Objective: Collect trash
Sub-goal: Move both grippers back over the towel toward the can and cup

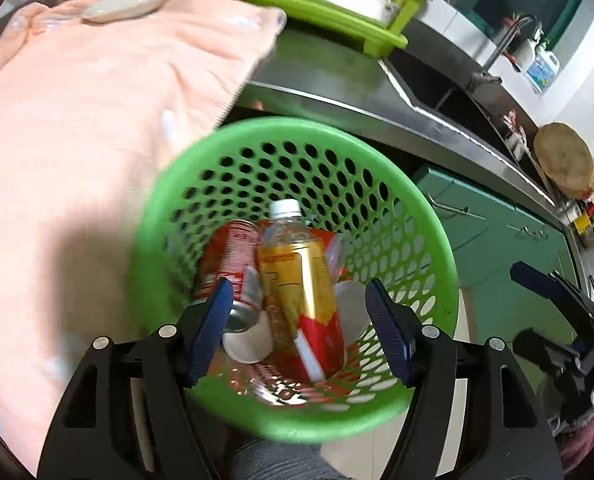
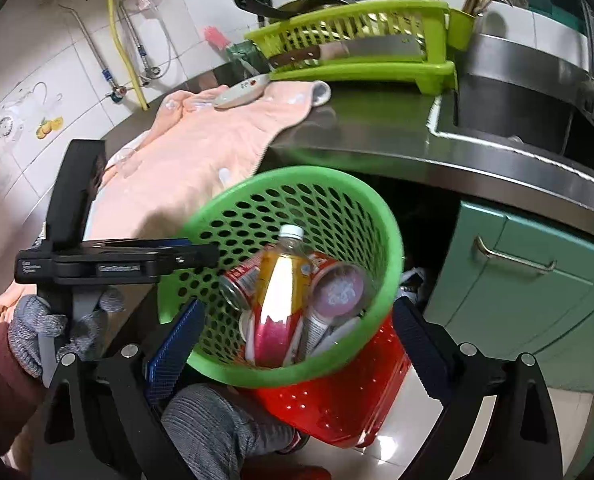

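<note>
Landmark: green basket (image 1: 297, 280), held just beside the counter (image 1: 337, 76) edge.
Trash: bottle (image 1: 301, 276), can (image 1: 233, 264) and cups lay inside the basket.
Left gripper (image 1: 299, 328): spread wide above the basket mouth, gripping nothing.
Right gripper (image 2: 297, 344): wide, straddling the basket, empty.
Advice: release only over the basket mouth; keep the basket level.
</note>
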The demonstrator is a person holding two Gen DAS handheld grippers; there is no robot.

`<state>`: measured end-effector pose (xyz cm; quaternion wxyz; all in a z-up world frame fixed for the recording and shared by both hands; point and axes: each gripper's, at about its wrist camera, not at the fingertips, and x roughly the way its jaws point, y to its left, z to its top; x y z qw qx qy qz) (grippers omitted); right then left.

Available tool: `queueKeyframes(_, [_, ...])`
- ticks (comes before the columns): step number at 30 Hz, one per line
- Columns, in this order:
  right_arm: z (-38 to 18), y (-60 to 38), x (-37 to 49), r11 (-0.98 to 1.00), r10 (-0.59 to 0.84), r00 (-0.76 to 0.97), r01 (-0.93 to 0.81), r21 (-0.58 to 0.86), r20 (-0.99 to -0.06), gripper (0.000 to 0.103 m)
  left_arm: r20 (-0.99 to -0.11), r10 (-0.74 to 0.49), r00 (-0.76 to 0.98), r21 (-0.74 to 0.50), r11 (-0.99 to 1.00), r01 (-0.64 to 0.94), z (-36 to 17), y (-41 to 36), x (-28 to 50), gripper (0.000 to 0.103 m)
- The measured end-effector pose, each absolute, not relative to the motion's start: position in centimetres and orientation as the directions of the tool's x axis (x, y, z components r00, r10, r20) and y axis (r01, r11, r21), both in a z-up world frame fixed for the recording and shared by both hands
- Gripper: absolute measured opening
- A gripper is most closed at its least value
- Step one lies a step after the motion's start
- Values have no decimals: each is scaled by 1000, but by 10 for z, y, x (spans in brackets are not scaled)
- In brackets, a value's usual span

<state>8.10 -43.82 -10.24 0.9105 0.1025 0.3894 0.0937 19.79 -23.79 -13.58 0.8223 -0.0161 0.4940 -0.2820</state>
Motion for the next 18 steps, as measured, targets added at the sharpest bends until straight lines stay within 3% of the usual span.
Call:
queueKeyframes(6, [-91,-412,91,958,275,684,-139,250,-675,91,-784,-454,423,-280,867,412,-106,-187,185,68])
queueKeyframes(18, [-71,-325,134,926,376,649,-297,234,-661,91,-777,-275,567,-169,958,233,-72,-48,163,68])
